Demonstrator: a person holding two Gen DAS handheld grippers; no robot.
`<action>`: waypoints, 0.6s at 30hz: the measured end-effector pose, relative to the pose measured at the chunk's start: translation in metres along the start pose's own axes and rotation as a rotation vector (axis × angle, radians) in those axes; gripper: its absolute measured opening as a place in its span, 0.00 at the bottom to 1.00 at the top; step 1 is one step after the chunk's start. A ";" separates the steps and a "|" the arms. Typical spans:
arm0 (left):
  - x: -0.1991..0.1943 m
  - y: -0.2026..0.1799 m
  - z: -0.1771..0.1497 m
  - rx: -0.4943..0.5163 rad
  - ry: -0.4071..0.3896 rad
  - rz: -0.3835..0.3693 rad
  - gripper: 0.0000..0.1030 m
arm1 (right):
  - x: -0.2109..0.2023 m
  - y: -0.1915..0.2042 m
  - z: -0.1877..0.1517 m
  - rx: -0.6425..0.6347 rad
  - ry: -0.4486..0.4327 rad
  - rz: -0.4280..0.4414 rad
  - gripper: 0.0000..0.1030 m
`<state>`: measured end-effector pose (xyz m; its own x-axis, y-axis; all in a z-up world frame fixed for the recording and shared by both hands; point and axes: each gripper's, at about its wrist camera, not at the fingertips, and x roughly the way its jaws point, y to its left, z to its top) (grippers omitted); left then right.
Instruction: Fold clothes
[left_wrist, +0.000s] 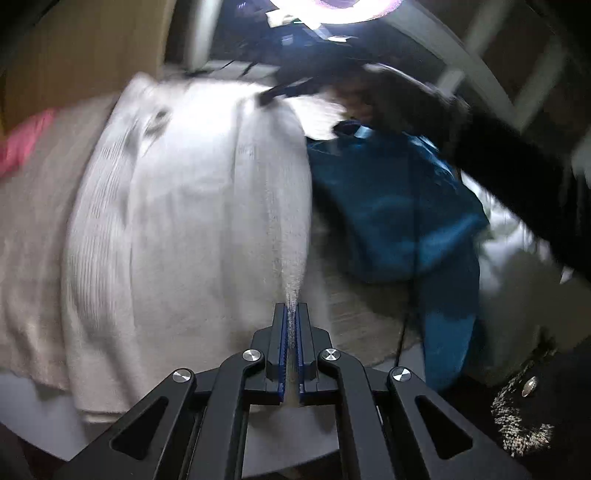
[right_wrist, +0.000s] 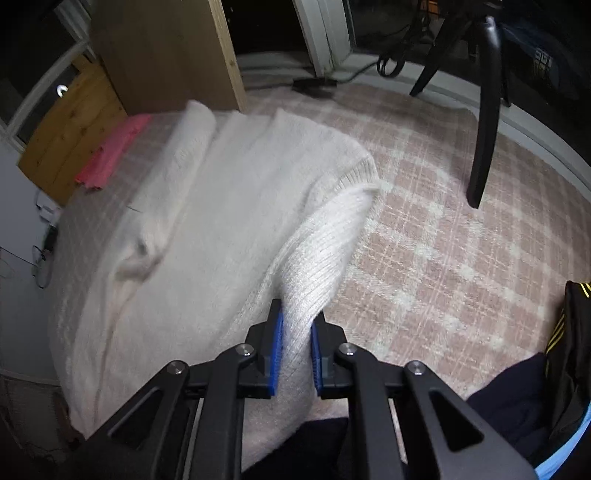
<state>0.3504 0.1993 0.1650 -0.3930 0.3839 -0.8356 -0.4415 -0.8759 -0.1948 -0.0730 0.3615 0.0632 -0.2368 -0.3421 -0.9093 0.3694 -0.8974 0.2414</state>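
A cream knitted sweater (left_wrist: 184, 206) lies spread on a pink plaid rug (right_wrist: 443, 229). My left gripper (left_wrist: 293, 306) is shut on a thin raised edge of the sweater, which runs taut away from the pads. In the right wrist view the sweater (right_wrist: 207, 206) lies to the left, and its ribbed hem (right_wrist: 325, 251) is lifted and folded over. My right gripper (right_wrist: 297, 317) is shut on that hem, with the blue pads pressing the knit from both sides. A person's blurred hand (left_wrist: 373, 103) and dark sleeve (left_wrist: 517, 177) show at the far side in the left wrist view.
A blue garment (left_wrist: 399, 221) lies right of the sweater. A pink garment (right_wrist: 110, 155) sits at the rug's far left by a wooden cabinet (right_wrist: 166, 51). A black chair leg (right_wrist: 484, 122) stands on the rug at right. Dark clothes (right_wrist: 517, 402) lie at the near right.
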 end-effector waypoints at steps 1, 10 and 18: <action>0.010 -0.006 -0.002 0.030 0.029 0.021 0.06 | 0.002 -0.003 0.000 0.008 0.016 0.012 0.15; 0.007 -0.030 -0.024 0.098 0.044 0.058 0.42 | -0.001 -0.058 -0.019 0.177 0.051 0.176 0.43; 0.039 -0.039 -0.037 0.164 0.108 0.109 0.43 | 0.006 -0.020 -0.039 0.005 0.051 0.177 0.34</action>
<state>0.3820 0.2376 0.1209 -0.3605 0.2482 -0.8991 -0.5298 -0.8479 -0.0217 -0.0462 0.3884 0.0400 -0.1225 -0.4804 -0.8684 0.3965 -0.8259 0.4009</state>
